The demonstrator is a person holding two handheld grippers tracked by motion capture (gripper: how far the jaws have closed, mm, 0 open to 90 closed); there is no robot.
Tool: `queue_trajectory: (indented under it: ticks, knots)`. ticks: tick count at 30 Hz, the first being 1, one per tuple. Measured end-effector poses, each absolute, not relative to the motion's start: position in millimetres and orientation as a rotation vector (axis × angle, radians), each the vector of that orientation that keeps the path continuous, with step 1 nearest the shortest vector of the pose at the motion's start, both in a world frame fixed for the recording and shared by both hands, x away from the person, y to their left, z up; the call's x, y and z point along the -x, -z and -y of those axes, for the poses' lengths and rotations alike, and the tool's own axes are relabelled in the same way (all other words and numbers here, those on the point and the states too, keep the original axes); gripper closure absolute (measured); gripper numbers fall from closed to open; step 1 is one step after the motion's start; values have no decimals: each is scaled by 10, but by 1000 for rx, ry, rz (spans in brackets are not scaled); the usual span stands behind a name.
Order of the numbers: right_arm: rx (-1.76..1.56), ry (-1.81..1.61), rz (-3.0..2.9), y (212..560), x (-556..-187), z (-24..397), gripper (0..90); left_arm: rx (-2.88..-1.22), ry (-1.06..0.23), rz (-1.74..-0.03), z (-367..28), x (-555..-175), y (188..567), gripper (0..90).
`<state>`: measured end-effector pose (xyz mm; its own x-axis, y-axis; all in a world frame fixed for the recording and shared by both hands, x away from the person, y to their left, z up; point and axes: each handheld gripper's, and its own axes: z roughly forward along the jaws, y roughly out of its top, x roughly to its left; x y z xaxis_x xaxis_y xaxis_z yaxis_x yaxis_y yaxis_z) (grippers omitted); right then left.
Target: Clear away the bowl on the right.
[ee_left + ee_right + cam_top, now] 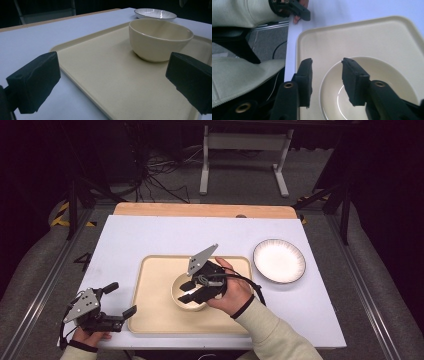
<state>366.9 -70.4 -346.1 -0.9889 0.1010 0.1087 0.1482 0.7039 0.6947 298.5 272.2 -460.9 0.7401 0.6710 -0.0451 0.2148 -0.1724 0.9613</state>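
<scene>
At the near left corner of the table (150, 227) we see the left gripper (121, 301), its jaws spread wide and empty, aimed right toward the tray (155, 312). Farther in, the right gripper (192, 291) hangs over the cream bowl (180, 285), jaws parted and straddling its left rim without pressing it, so released. The bowl stands upright, mouth up, round with no long axis, on the tray's middle. Far right, off the tray, lies a white plate (279, 260).
</scene>
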Motion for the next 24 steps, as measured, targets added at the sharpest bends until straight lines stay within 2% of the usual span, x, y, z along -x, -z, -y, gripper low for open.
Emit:
queue_trajectory:
  ticks: [19,24]
  knots:
    - [294,1599,2794,3408,-3580,1128,176,-1734,-468,-706,-2722,-2989,4609,2]
    - [285,1696,2741,3409,-3570,1305,153,-1734,-469,-706,-2722,-2988,4610,2]
